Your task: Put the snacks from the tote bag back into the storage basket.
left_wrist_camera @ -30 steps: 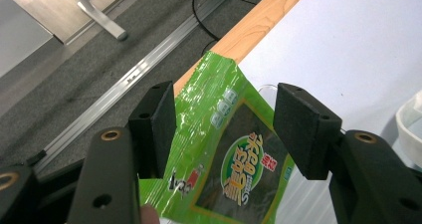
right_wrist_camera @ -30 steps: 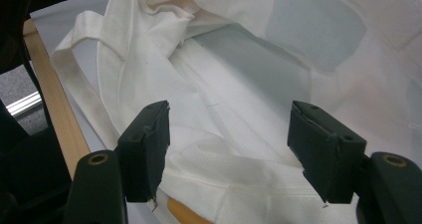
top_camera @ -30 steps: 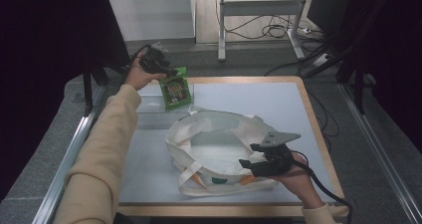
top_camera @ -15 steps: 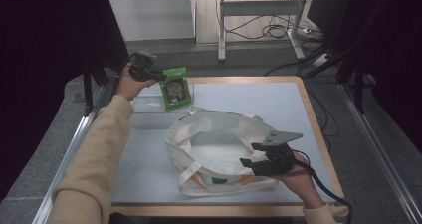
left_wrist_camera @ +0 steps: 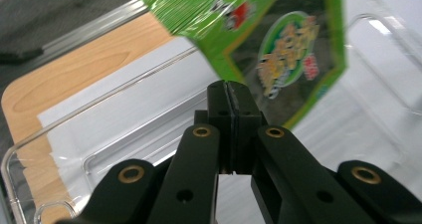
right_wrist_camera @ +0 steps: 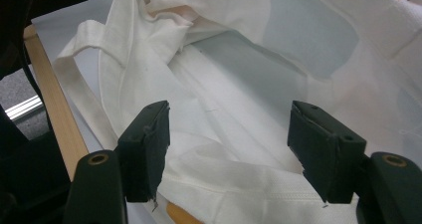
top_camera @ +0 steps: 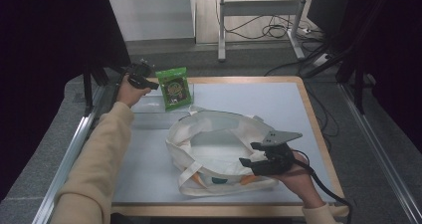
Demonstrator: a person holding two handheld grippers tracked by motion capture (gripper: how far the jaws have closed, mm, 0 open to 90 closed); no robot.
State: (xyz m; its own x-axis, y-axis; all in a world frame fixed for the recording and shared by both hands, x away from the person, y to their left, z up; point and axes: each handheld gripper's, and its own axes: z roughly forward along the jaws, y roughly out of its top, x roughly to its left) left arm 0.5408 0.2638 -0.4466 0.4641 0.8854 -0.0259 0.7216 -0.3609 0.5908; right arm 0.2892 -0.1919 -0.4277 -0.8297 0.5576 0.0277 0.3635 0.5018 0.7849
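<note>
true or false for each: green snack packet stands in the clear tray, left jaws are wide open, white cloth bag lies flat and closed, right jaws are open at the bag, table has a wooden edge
1. The green foil snack packet stands in the clear plastic tray. True.
2. The left gripper has its jaws wide open. False: they are shut together, their tips at the packet's lower edge; whether they pinch it cannot be told.
3. The white cloth tote bag lies flat and closed. False: its mouth gapes open.
4. The right gripper has open jaws at the bag's rim. True.
5. The table has a wooden edge. True.
</note>
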